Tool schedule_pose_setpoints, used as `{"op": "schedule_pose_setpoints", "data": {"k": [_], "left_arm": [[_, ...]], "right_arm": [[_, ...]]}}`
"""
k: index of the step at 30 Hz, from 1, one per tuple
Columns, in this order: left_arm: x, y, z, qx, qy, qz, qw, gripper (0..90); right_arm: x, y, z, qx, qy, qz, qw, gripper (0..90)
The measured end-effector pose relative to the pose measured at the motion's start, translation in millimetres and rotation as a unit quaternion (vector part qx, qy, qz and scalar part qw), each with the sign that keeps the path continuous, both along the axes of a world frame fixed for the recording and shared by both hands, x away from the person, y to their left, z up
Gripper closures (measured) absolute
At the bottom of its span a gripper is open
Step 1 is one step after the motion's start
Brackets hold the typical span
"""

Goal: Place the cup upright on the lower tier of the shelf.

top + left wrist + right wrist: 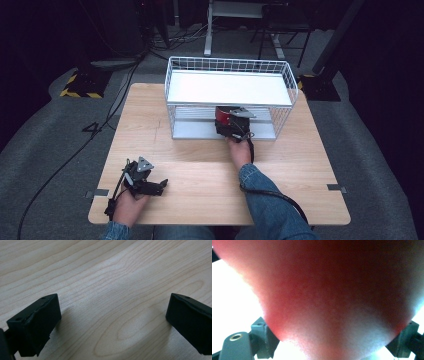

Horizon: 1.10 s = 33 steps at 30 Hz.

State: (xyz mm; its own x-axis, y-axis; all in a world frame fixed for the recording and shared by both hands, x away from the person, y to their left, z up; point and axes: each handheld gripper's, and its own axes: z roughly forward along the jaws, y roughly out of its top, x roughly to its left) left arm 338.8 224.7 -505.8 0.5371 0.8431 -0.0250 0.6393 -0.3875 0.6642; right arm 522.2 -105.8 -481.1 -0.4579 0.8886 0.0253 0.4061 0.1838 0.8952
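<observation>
Carrying a red rounded object [223, 116], probably soft, clamped in its jaws, the right gripper [231, 124] reaches into the white wire basket's [280, 67] lower tier at the wooden table's [210, 170] far edge. Next comes release. The left gripper [141, 181] rests spread apart near the front-left corner.

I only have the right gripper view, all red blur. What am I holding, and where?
Observer: A red object, too blurred to name, sits at the right gripper, at the lower level of a white wire rack on the wooden table.
Operator: Top shelf loaded?
Observer: No, its white top shelf is bare.
Operator: Left gripper?
Observer: The left gripper is open over bare wood, near the table's front left corner.
</observation>
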Motion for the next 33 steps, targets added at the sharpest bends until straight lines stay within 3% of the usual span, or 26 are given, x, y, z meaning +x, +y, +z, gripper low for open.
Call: {"op": "schedule_pose_setpoints", "data": {"k": [7, 17, 27, 28, 29, 33], "left_arm": [[0.0, -0.1, 0.0, 0.000, 0.000, 0.000, 1.0000, 0.3], [0.1, -0.1, 0.0, 0.000, 0.000, 0.000, 1.0000, 0.3], [0.8, -1.9, -0.2, 0.000, -0.003, 0.003, 1.0000, 0.5], [0.3, -2.0, -0.1, -0.001, -0.001, 0.002, 1.0000, 0.5], [0.2, -1.8, 0.1, 0.000, -0.002, 0.001, 1.0000, 0.5], [0.2, -1.9, -0.1, -0.002, -0.001, 0.001, 1.0000, 0.5]], "right_arm": [[0.8, -1.9, -0.5, 0.010, 0.004, 0.008, 0.9999, 14.8], [0.4, -2.7, 1.4, -0.001, 0.001, 0.012, 0.9999, 14.5], [-12.0, -12.6, 6.9, 0.000, 0.013, 0.016, 0.9998, 13.6], [-12.5, -13.5, 7.0, -0.002, 0.013, 0.017, 0.9998, 12.9], [-13.9, -13.8, 7.9, -0.015, 0.002, 0.012, 0.9998, 4.4], [-18.5, -14.2, 11.6, -0.027, -0.006, 0.012, 0.9995, 0.0]]}}
